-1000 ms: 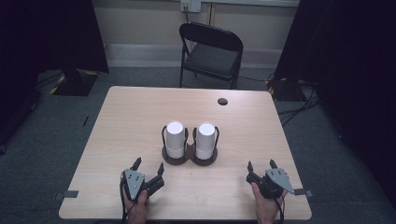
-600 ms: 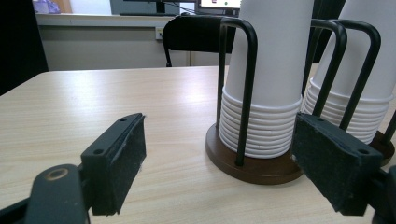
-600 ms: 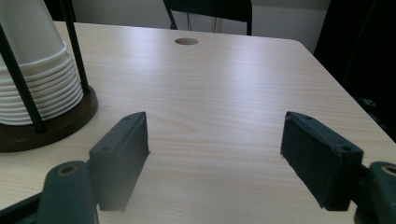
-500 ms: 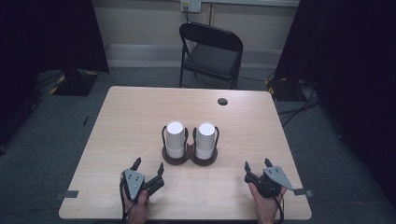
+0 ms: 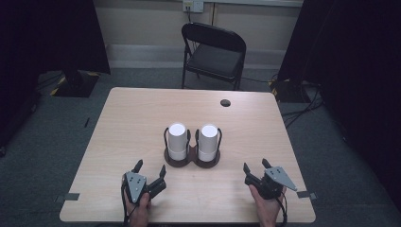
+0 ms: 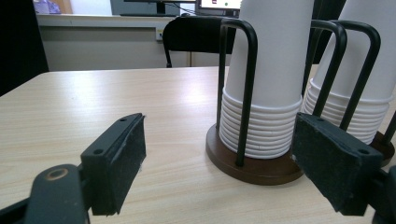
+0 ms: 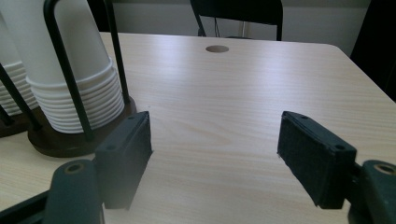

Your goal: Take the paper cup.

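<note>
Two stacks of upturned white paper cups, the left stack [image 5: 178, 141] and the right stack [image 5: 208, 142], stand in a dark brown holder [image 5: 178, 162] with black wire loops at the table's middle. My left gripper [image 5: 151, 166] rests near the front edge, open, pointing at the holder. In the left gripper view the left stack [image 6: 268, 70] rises just beyond my empty left gripper [image 6: 219, 128]. My right gripper [image 5: 255, 165] sits at the front right, open; its jaws have just been closing with nothing between them. In the right gripper view, bare table lies between the fingers of my right gripper [image 7: 215, 119], and a cup stack [image 7: 74, 70] stands to the left.
The wooden table [image 5: 132, 123] has a round cable hole [image 5: 225, 102] at the back right. A black folding chair [image 5: 215, 49] stands behind the table. Dark curtains hang at both sides, and cables lie on the floor to the right.
The right gripper's jaws stand closer together than a second ago. The left gripper and the cup stacks have not moved.
</note>
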{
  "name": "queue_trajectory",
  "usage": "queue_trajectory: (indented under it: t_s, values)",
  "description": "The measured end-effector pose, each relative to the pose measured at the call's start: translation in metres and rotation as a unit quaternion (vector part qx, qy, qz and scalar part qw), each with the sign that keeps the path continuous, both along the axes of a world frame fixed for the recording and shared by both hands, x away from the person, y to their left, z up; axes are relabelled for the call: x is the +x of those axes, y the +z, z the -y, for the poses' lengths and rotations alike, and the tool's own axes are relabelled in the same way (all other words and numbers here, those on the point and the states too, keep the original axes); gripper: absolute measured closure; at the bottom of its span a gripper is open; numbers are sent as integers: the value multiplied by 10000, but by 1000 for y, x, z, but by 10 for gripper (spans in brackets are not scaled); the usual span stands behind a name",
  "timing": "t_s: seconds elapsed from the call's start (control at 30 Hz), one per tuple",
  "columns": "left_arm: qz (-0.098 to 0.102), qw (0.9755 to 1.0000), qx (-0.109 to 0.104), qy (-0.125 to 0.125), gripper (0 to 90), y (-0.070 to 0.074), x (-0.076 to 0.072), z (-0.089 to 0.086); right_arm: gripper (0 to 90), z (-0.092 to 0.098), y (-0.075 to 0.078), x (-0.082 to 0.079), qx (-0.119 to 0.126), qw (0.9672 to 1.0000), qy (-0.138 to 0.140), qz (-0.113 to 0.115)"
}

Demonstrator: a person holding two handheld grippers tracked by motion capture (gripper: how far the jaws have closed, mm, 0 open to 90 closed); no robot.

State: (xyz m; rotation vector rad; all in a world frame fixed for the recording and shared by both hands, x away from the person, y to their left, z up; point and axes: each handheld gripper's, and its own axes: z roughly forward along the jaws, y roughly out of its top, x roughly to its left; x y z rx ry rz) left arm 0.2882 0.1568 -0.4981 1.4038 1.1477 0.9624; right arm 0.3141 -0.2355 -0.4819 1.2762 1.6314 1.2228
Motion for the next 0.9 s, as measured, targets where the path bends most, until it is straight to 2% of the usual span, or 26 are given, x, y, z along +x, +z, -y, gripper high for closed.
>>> queue_trajectory:
  t_s: [0.23, 0.43, 0.53, 0.9]
  values:
    - [-8, 10000, 7, -1, 179, 0, 0, 0, 283, -7, 7, 1, -16, 9998, 174, 121]
    - [-13, 10000, 9, -13, 179, 0, 0, 0, 299, -12, 12, 3, 15, 9993, 344, 124]
    - [-13, 10000, 4, -16, 179, 0, 0, 0, 313, -17, 15, 6, 4, 9986, 506, 147]
    - [-12, 10000, 9, -21, 179, 0, 0, 0, 351, -29, 24, 11, -20, 9964, 825, 185]
